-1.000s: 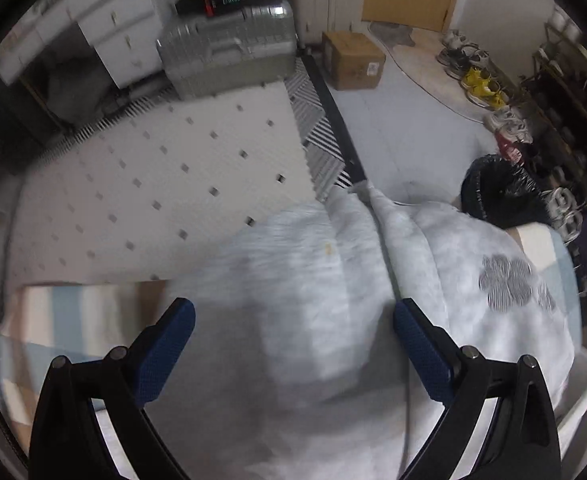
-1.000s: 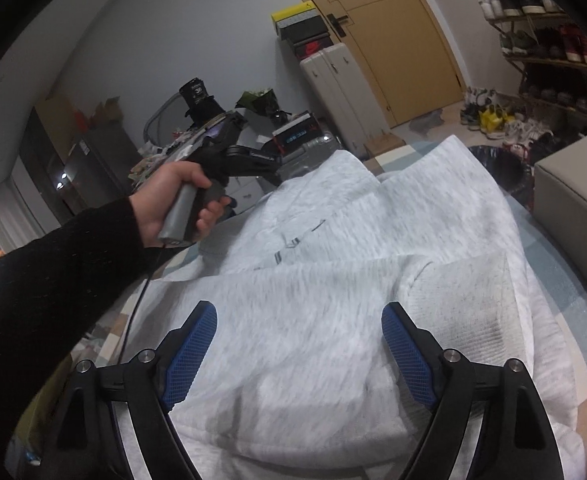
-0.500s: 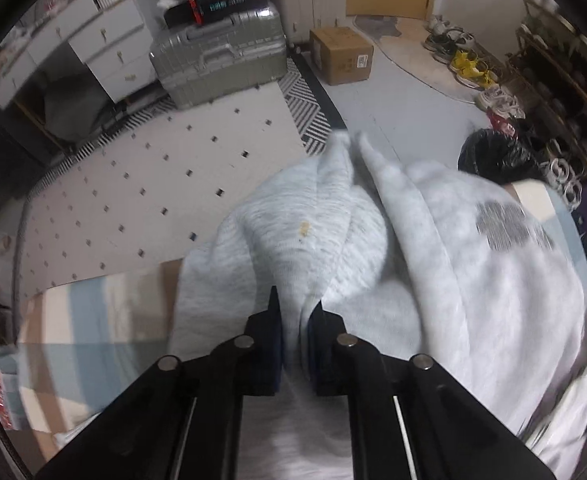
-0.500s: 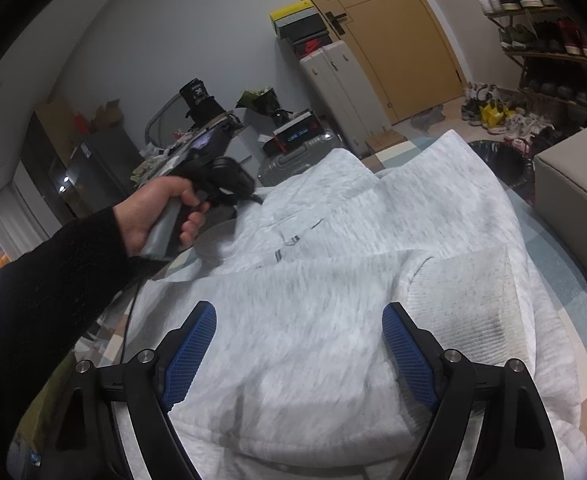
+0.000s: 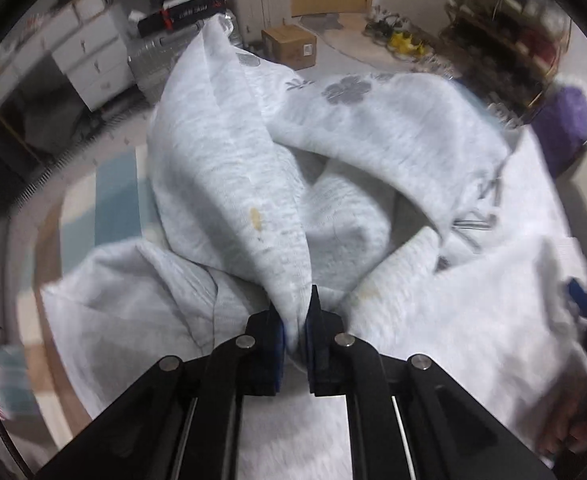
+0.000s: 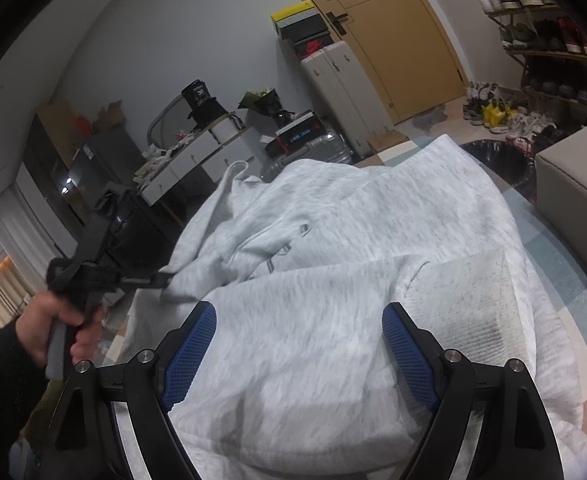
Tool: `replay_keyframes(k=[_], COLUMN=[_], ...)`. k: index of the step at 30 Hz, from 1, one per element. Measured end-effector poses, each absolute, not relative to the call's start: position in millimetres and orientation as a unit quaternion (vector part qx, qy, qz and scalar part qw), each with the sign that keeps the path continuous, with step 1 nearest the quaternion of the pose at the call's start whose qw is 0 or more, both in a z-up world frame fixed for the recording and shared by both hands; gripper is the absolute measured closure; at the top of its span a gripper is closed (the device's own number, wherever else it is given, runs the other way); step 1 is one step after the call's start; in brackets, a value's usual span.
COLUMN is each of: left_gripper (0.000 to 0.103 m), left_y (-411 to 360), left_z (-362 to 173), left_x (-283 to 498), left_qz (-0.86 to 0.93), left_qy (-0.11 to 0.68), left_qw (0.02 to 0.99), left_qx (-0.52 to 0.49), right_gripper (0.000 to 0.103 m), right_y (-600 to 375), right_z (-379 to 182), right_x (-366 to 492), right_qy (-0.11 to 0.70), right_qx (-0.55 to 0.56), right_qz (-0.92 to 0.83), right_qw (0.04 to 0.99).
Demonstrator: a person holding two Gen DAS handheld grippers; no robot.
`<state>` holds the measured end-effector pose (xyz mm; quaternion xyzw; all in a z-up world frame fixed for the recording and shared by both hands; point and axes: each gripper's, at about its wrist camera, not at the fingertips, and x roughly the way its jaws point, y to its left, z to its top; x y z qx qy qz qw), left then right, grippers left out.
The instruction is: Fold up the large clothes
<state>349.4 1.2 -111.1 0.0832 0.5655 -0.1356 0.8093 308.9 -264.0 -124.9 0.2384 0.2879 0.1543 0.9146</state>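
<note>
A large light grey sweatshirt [image 5: 393, 128] with grey clover prints lies spread over a round striped rug [image 5: 109, 184]. My left gripper [image 5: 295, 316] is shut on a pinched fold of the sweatshirt, which rises from the pads as a lifted ridge with a small yellow stain. In the right wrist view the same sweatshirt [image 6: 353, 216] lies ahead, its left edge pulled up towards the left gripper [image 6: 165, 280], held by a hand in a dark sleeve. My right gripper [image 6: 299, 340] stands open just above the near part of the cloth, nothing between its blue pads [image 6: 189, 352].
A silver suitcase [image 6: 313, 152] and white drawers [image 5: 93, 56] stand beyond the rug. A cardboard box [image 5: 291, 46] sits near the door. A shoe rack [image 6: 553, 40], a black bin bag [image 6: 497, 160] and a grey ottoman [image 6: 577, 188] are on the right.
My left gripper shut on a fold of the sweatshirt, then lifted it and drew it across the garment. The right gripper has stayed where it was, still open.
</note>
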Motion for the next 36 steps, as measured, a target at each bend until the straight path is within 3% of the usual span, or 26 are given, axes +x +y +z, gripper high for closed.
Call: replay_keyframes(k=[3, 6, 9, 10, 11, 16, 20, 22, 24, 25, 30, 36], left_gripper=[0.092, 0.079, 0.047, 0.032, 0.025, 0.024, 0.024, 0.027, 0.070, 0.101, 0.101, 0.101], left_y=[22, 35, 38, 35, 33, 26, 36, 54, 66, 71, 58, 4], left_z=[-96, -73, -49, -44, -42, -62, -117, -139, -150, -148, -87, -1], left_x=[354, 372, 396, 406, 418, 479, 533, 540, 545, 545, 519, 416], left_qz=[-0.142, -0.113, -0.094, -0.084, -0.068, -0.011, 0.044, 0.052, 0.040, 0.048, 0.004, -0.116], left_qy=[0.572, 0.560, 0.535, 0.525, 0.518, 0.514, 0.569, 0.597, 0.608, 0.606, 0.516, 0.377], left_qw=[0.807, 0.820, 0.840, 0.847, 0.853, 0.857, 0.820, 0.800, 0.792, 0.793, 0.857, 0.911], left_qx=[0.033, 0.007, -0.011, -0.004, 0.006, 0.046, 0.036, -0.008, -0.046, -0.042, 0.010, 0.120], right_gripper=[0.017, 0.017, 0.017, 0.017, 0.017, 0.017, 0.017, 0.017, 0.016, 0.016, 0.016, 0.016], right_y=[-265, -263, -263, -263, -264, -264, -263, -262, -261, -260, -258, -259], right_z=[-126, -125, -125, -126, -126, -126, -126, -125, -126, -125, -125, -120], right_x=[310, 311, 311, 311, 311, 311, 310, 310, 311, 311, 310, 303], right_qy=[0.289, 0.292, 0.291, 0.291, 0.291, 0.291, 0.291, 0.291, 0.291, 0.292, 0.289, 0.257], right_qx=[0.240, 0.236, 0.236, 0.238, 0.239, 0.238, 0.238, 0.238, 0.238, 0.236, 0.235, 0.244], right_qz=[0.159, 0.158, 0.158, 0.159, 0.159, 0.160, 0.161, 0.163, 0.165, 0.166, 0.171, 0.201], right_qw=[0.913, 0.914, 0.914, 0.913, 0.912, 0.913, 0.912, 0.912, 0.912, 0.912, 0.912, 0.913])
